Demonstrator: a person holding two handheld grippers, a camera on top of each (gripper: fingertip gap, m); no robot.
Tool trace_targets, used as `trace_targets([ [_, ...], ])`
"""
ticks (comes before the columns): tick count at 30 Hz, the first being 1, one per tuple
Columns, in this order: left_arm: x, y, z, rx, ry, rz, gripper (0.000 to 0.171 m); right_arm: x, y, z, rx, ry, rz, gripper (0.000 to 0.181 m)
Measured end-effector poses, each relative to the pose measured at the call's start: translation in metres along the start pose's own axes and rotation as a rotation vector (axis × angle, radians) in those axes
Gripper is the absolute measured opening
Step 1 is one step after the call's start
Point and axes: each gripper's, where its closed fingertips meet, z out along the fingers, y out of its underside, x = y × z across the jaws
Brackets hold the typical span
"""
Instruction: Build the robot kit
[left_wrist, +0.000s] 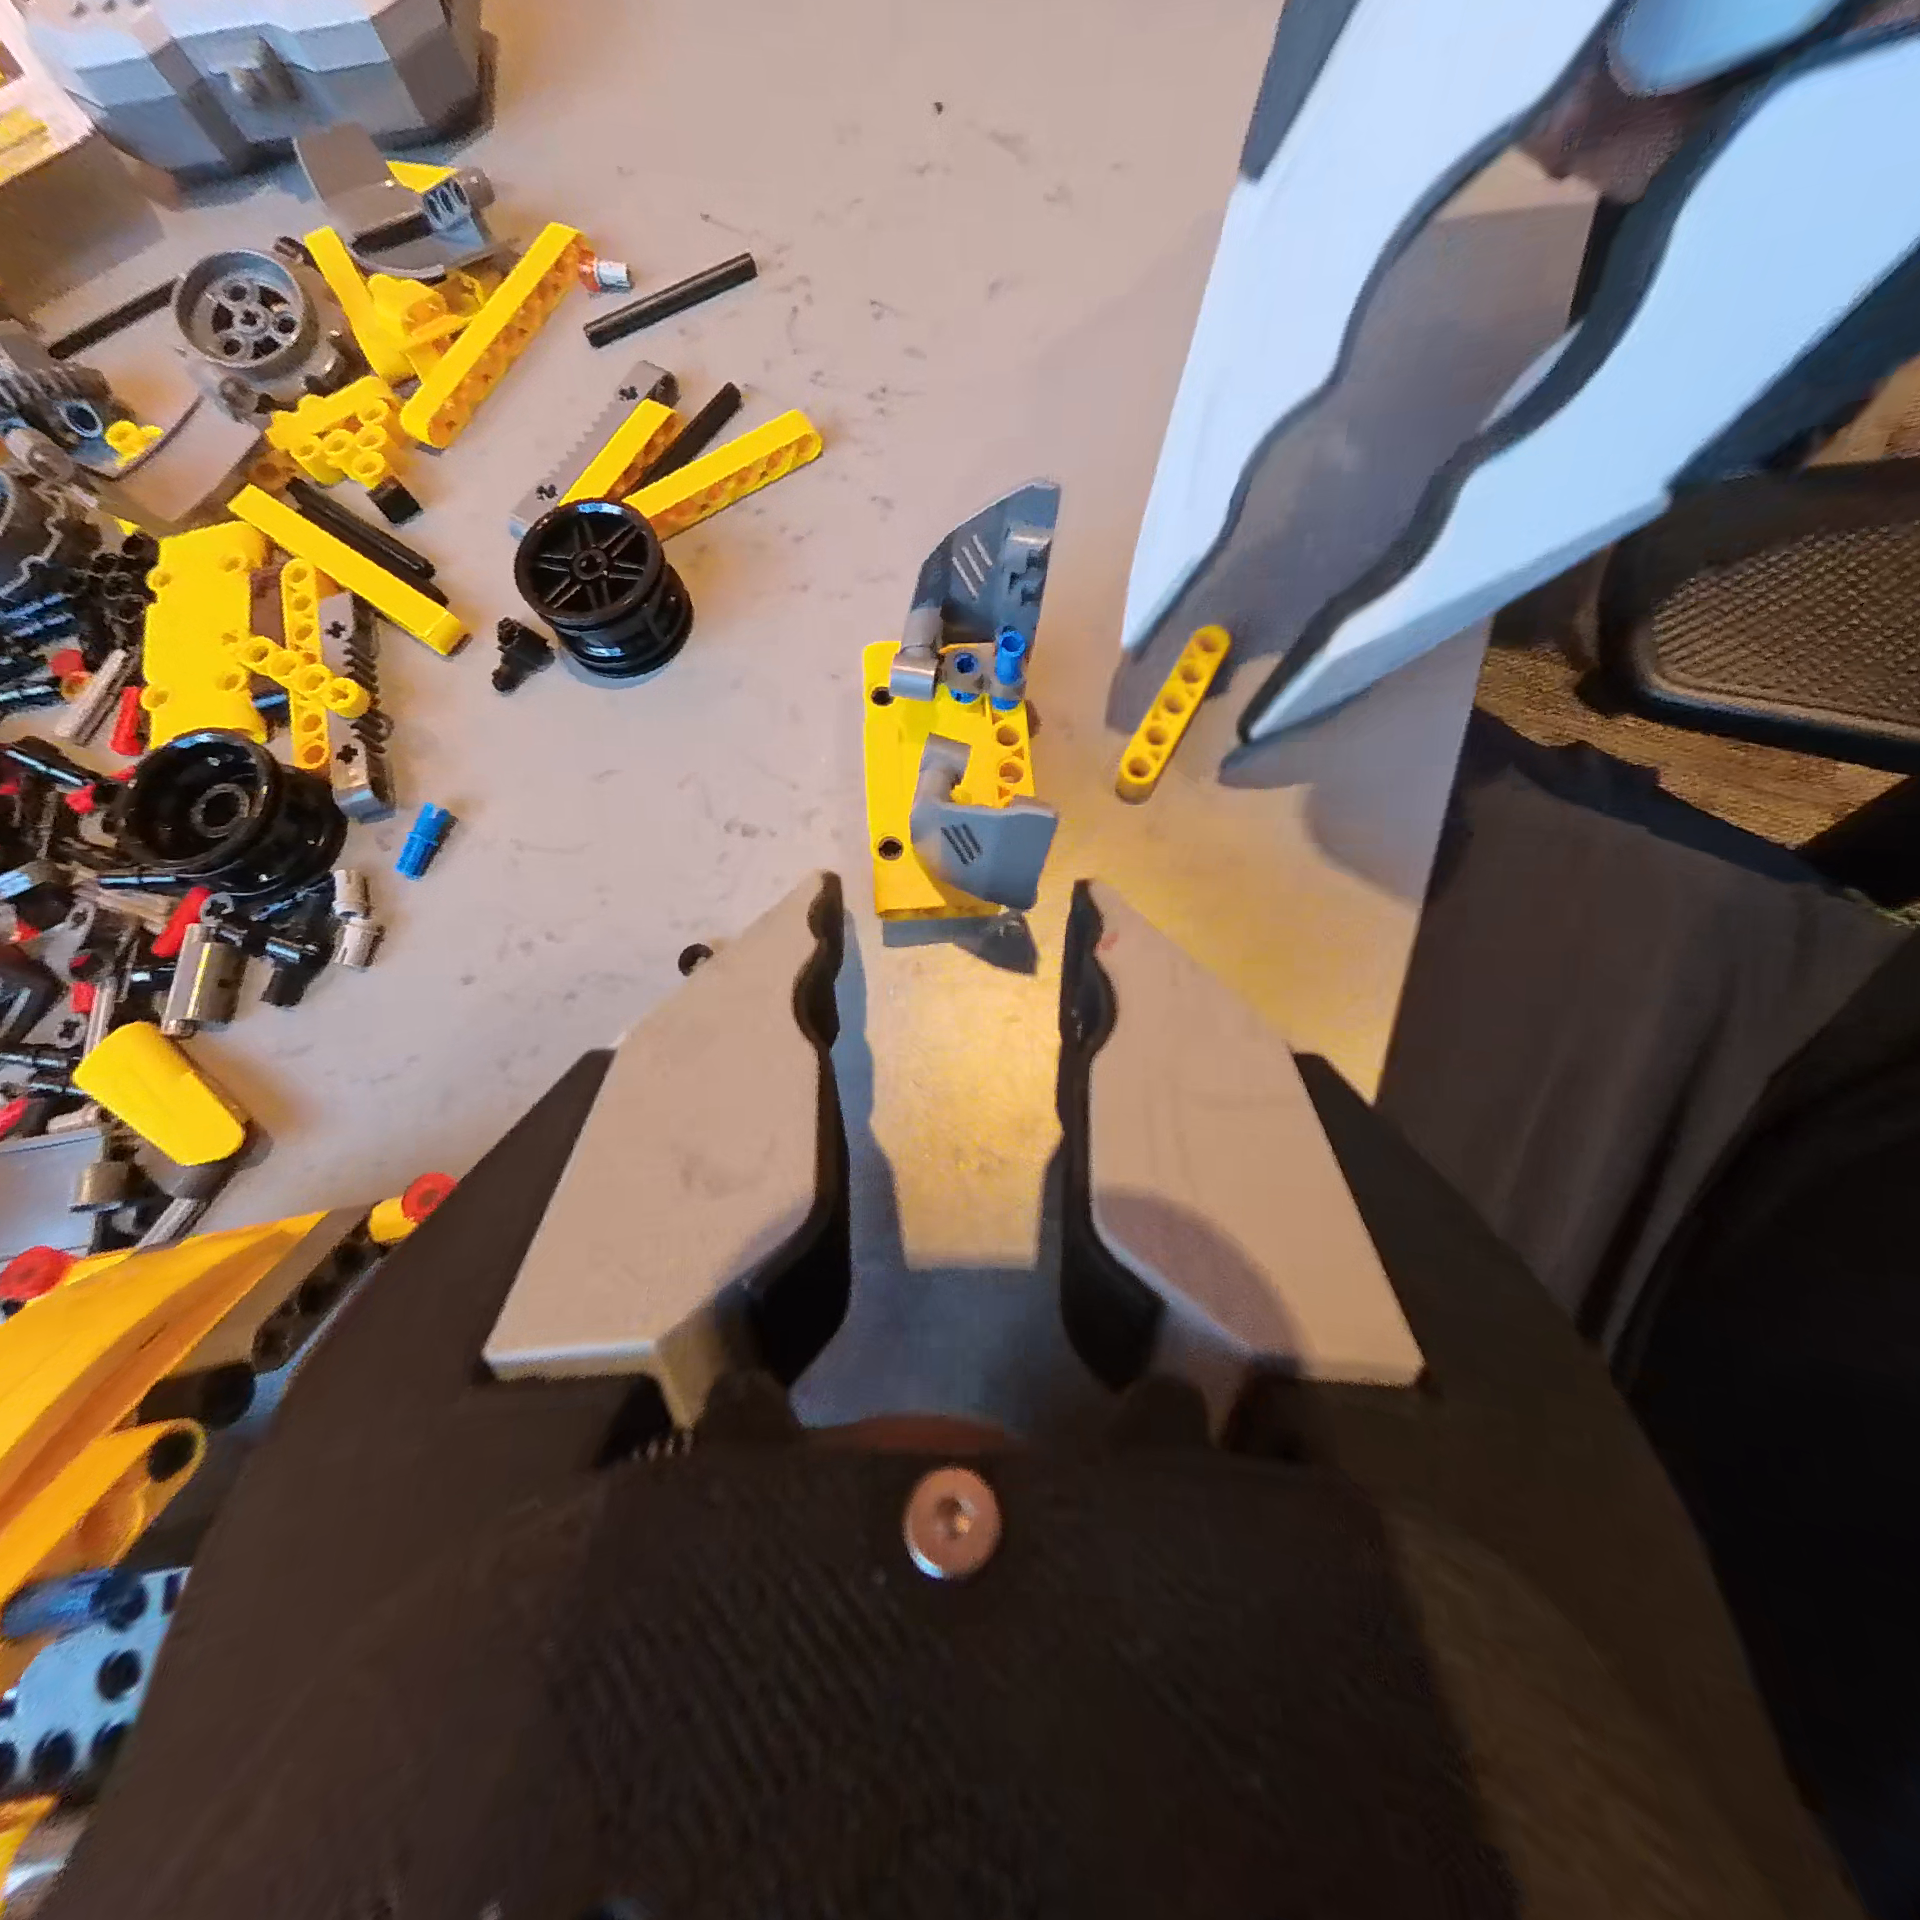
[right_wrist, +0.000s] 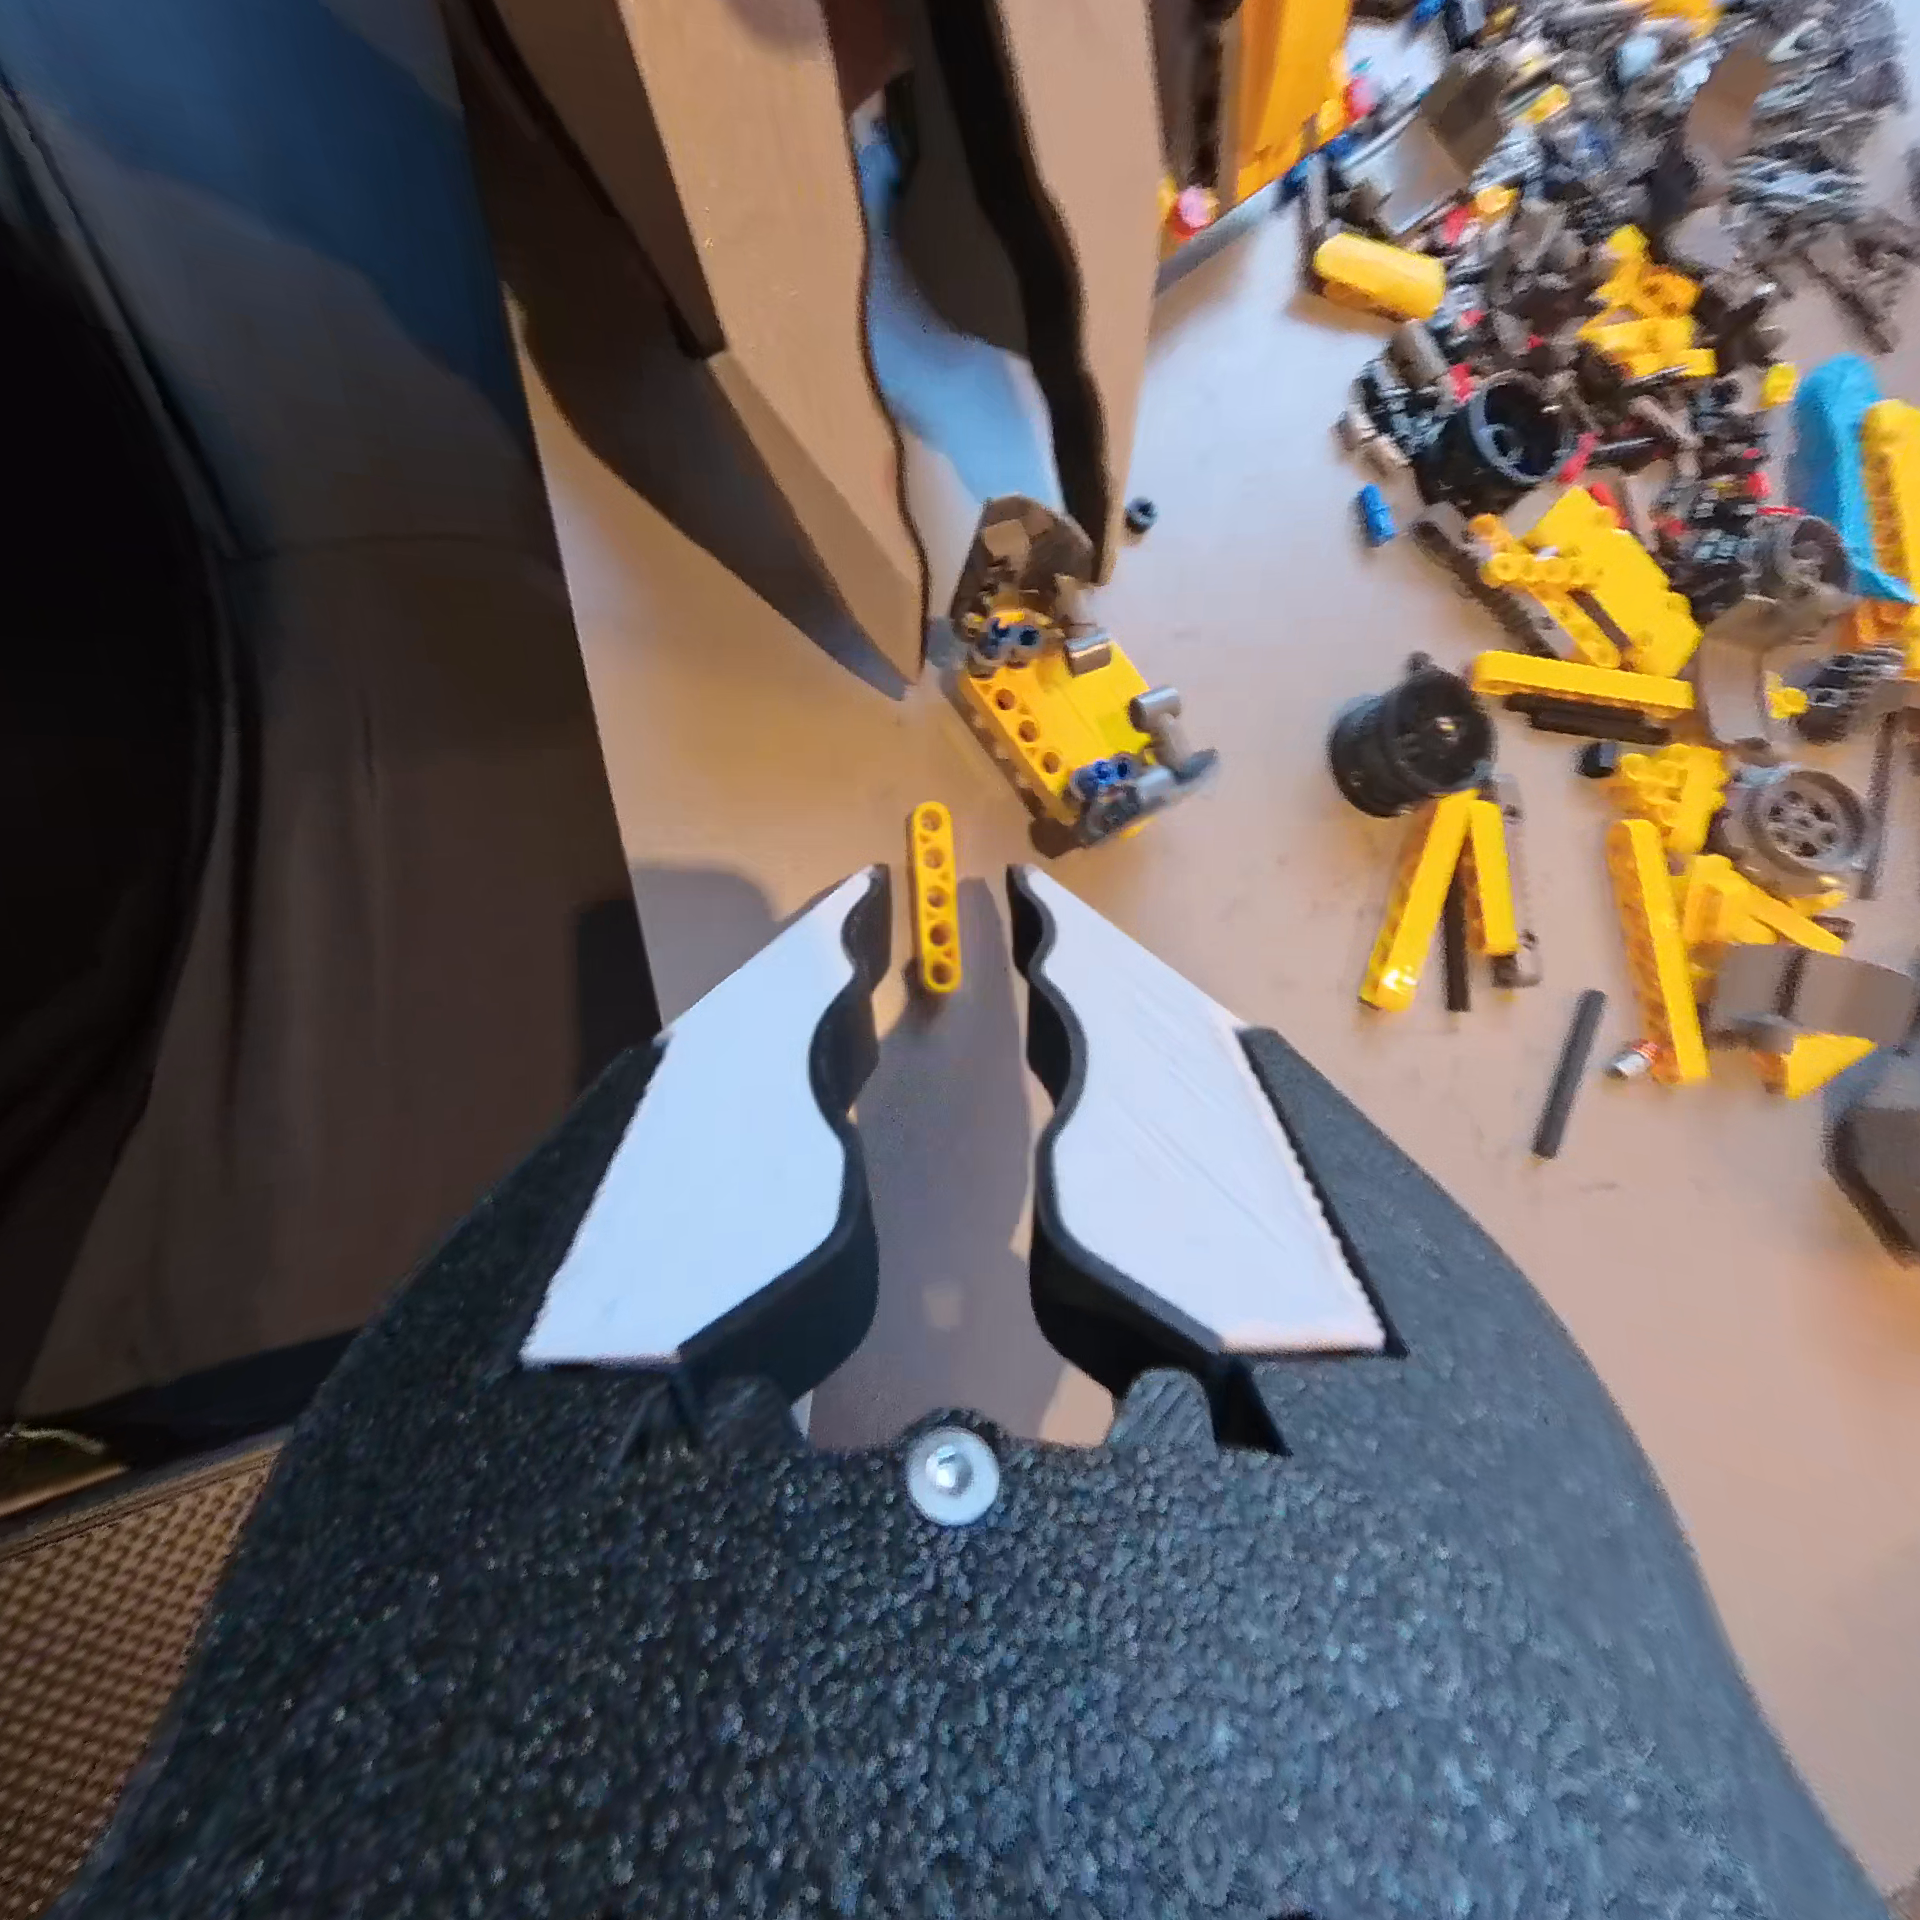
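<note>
Short yellow beam, row of round holes, flat on the bench close to the near edge, lying lengthwise toward the edge. Right gripper straddling it: fingers apart, one on each side of the beam's near half, nothing held; contact with the beam not discernible. In the left wrist view the same beam just beside the right gripper tips, a strip of bare bench between beam and edge.

Yellow-and-grey subassembly next inward, near the beam but apart from it; grey curved panels at both ends, blue pins on top. Left gripper just short of its nearer end, fingers spread, empty. In the right wrist view the left gripper tips flank the far end of the subassembly.

Open bench between subassembly and the parts pile; only a black wheel, a blue pin and a black axle scattered in that gap. Pile crowds the far side: yellow beams, black wheels, grey hub.

Past the near edge: dark fabric, mesh chair seat.

No legible writing on any part.
</note>
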Motion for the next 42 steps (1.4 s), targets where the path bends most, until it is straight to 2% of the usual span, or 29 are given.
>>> trace_targets([
  [4,0.003,-0.009,-0.004,0.033,0.007,0.002,0.042,0.024,-0.010,-0.025,0.099,0.068,0.053,0.025],
  [6,0.006,-0.013,-0.006,0.046,0.019,0.026,0.044,0.035,-0.012,-0.029,0.114,0.060,0.036,0.041],
  [8,0.005,-0.013,-0.008,0.037,0.017,0.067,0.045,0.037,-0.015,-0.026,0.127,-0.011,0.005,0.056],
  [10,0.003,-0.010,-0.010,0.019,0.025,0.106,0.044,0.032,-0.020,-0.018,0.149,-0.114,-0.040,0.054],
  [14,0.007,-0.016,-0.016,0.026,0.057,0.205,0.034,0.027,-0.026,-0.002,0.146,-0.225,-0.137,0.048],
  [16,0.013,-0.017,-0.016,0.026,0.097,0.256,0.030,0.026,-0.023,0.003,0.115,-0.247,-0.170,0.031],
  [18,0.011,-0.014,-0.012,-0.004,0.099,0.301,0.023,0.027,-0.022,0.005,0.108,-0.246,-0.192,0.022],
  [29,0.012,-0.022,-0.011,-0.011,0.147,0.429,0.031,0.032,-0.015,-0.004,0.116,-0.229,-0.189,0.025],
  [32,0.013,-0.021,-0.005,-0.037,0.116,0.458,0.035,0.037,-0.013,-0.006,0.107,-0.213,-0.154,0.036],
  [36,0.012,-0.016,-0.001,-0.059,0.065,0.374,0.044,0.040,0.006,-0.013,0.085,-0.208,0.007,0.048],
  [39,0.017,-0.015,0.002,-0.050,0.073,0.236,0.049,0.035,0.021,-0.015,0.082,-0.187,0.082,0.048],
  [42,0.016,-0.024,0.001,-0.010,0.061,0.115,0.048,0.031,0.026,-0.022,0.103,-0.109,0.127,0.040],
])
